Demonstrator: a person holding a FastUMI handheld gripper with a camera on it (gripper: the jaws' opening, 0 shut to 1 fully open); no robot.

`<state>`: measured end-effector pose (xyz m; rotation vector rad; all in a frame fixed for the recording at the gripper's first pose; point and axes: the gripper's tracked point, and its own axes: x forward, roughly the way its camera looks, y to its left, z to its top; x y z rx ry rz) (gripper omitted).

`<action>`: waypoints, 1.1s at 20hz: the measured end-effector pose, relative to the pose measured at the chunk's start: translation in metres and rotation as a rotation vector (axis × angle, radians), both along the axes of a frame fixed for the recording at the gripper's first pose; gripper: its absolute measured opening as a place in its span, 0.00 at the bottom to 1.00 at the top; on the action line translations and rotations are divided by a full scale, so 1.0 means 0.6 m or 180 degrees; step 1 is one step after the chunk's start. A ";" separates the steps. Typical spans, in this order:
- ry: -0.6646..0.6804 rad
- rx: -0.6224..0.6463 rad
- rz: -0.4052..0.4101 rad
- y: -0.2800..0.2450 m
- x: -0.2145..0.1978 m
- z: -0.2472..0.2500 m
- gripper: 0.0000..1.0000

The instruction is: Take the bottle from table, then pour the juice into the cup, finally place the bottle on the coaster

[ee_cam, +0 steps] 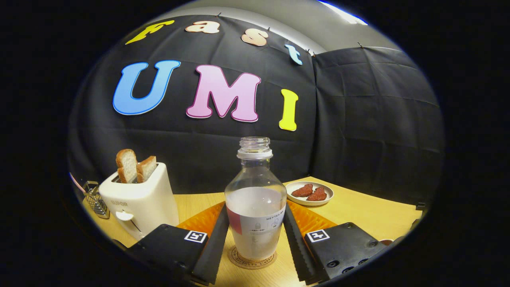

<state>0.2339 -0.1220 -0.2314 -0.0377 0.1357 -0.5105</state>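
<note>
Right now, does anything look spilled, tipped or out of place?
Nothing stands out. The uncapped bottle stands upright on the coaster, between the gripper fingers, which flank it closely. No spill shows on the table; bread sits in the toaster.

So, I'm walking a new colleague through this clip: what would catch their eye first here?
The uncapped bottle, part full of pale liquid, stands upright on the round coaster between the fingers of the gripper, which flank it closely; whether they press on it is unclear. Beside it a white toaster holds two bread slices, and beyond sits a plate of reddish pieces.
</note>
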 end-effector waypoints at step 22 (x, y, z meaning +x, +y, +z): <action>0.0014 0.0186 -0.0079 -0.006 0.028 -0.071 0.76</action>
